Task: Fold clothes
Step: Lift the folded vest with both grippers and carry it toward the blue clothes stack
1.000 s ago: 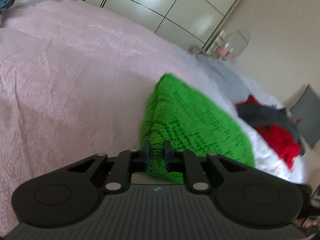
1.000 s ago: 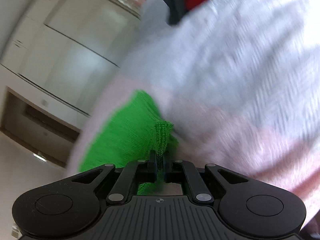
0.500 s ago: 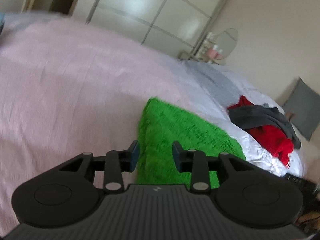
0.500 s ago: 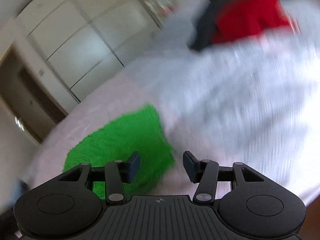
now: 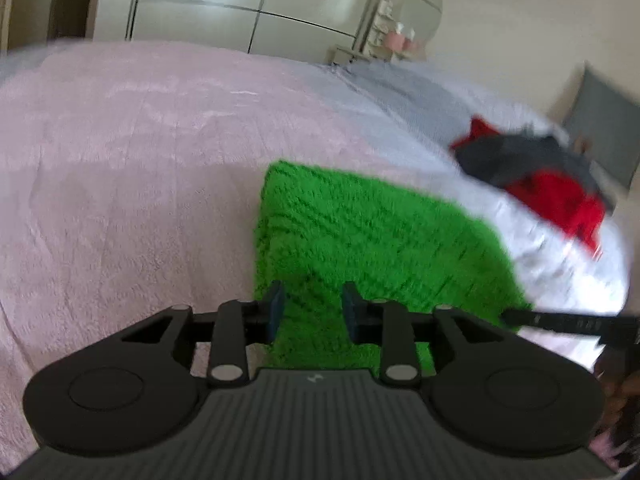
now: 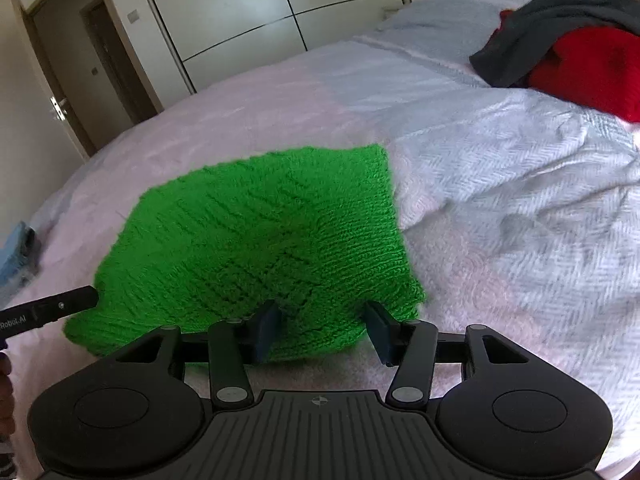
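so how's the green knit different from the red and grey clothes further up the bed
The green knit lies flat as a neat folded rectangle; the red and grey clothes sit in a crumpled heap. The green knit lies right in front of both open grippers, on the pink cover; the heap lies farther off, on the white part. Both rest on the bed.

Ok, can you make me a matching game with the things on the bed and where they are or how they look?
Things:
1. green knitted garment
2. red garment
3. dark grey garment
4. right gripper

States:
a. open, holding nothing
b. draped over the red one in the pile
c. folded flat on the pink bedspread
d. in the far pile, partly under a darker piece

Pairs: 1-c, 2-d, 3-b, 4-a
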A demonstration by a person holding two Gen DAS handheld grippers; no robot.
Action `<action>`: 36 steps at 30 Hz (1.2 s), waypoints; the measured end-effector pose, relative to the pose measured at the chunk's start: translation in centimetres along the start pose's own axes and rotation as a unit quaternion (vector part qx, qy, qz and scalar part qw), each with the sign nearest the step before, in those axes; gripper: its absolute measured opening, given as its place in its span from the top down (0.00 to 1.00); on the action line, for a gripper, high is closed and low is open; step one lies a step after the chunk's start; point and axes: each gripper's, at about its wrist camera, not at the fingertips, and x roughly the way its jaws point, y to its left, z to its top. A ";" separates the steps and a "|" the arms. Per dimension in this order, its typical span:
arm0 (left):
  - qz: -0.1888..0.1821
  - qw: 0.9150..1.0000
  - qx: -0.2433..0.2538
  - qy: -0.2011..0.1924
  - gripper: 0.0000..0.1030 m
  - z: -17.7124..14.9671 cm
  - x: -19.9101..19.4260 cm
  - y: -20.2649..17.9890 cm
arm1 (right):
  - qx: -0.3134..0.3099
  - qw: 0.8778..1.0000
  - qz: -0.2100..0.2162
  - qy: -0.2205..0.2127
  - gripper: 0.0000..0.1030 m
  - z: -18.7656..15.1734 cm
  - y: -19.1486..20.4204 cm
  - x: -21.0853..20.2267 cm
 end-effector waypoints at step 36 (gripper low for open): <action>-0.134 0.964 -0.196 0.123 0.73 4.1 12.1 6.4 | 0.180 0.939 0.274 0.100 0.67 7.4 -9.4 12.0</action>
